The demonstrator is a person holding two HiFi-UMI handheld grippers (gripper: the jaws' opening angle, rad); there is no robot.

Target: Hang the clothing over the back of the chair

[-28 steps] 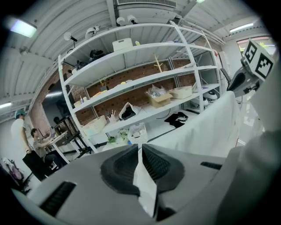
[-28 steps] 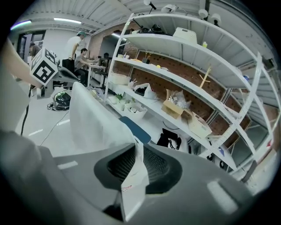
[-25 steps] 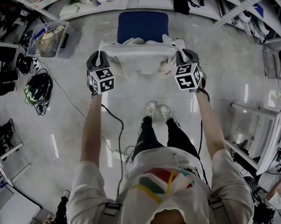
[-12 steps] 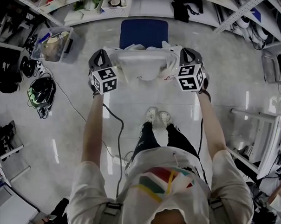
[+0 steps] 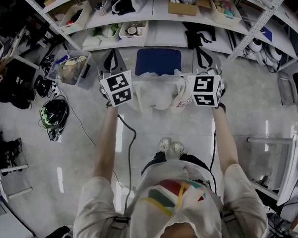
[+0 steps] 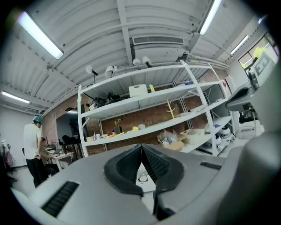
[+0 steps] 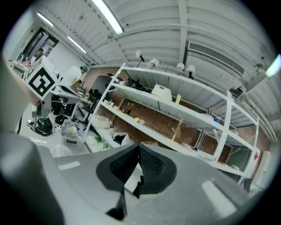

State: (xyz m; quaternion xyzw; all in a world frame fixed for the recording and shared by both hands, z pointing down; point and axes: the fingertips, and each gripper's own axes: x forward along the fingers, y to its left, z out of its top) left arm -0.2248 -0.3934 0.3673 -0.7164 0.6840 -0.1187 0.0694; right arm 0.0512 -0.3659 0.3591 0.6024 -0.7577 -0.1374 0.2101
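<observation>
A white garment hangs stretched between my two grippers, above and just in front of the chair with the blue seat. My left gripper holds the garment's left edge and my right gripper its right edge. Both point up toward the shelving. In the left gripper view the jaws are shut with white cloth pinched in the gap. In the right gripper view the jaws are likewise shut on white cloth. The chair's back is hidden behind the garment.
White shelving with bins runs behind the chair. A clear plastic box and a helmet lie on the floor at the left. A cable trails past my feet. A person stands at a desk far left.
Both grippers have risen and moved forward with the garment, so it now hangs higher over the chair. The head view has tilted up and shows more shelving.
</observation>
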